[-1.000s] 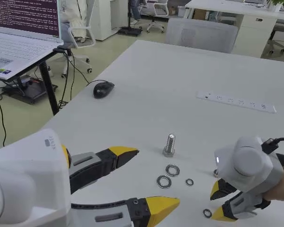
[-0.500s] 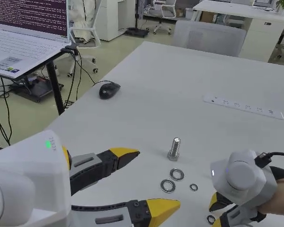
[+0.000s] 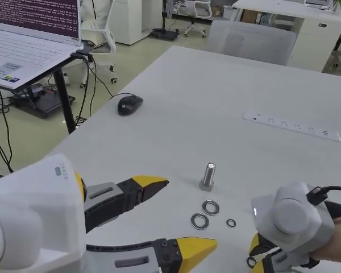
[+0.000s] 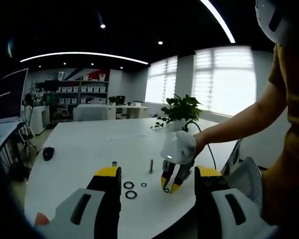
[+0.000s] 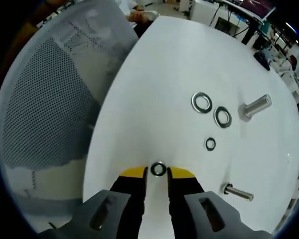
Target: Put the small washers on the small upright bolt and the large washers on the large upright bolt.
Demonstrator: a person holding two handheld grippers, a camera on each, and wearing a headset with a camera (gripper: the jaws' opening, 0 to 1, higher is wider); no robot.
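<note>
A small washer [image 5: 158, 169] lies flat on the white table [image 5: 154, 74], right between the yellow tips of the right gripper [image 5: 158, 175]. The jaws stand a narrow gap apart, one tip on either side of the ring. I cannot tell whether they press on it. A second small washer [image 5: 210, 144] lies a little beyond the tips, clear of them. The small bolt [image 5: 236, 192] is off to one side.

Farther out, one large washer [image 5: 202, 102] and another large washer [image 5: 223, 116] lie side by side. The latter is just beside the large bolt [image 5: 256, 106], which the head view shows upright.

In the head view the left gripper [image 3: 187, 213] is in the near foreground, jaws spread wide and holding nothing. Well beyond the bolt are a computer mouse [image 3: 129, 104] and a power strip [image 3: 292, 126].
</note>
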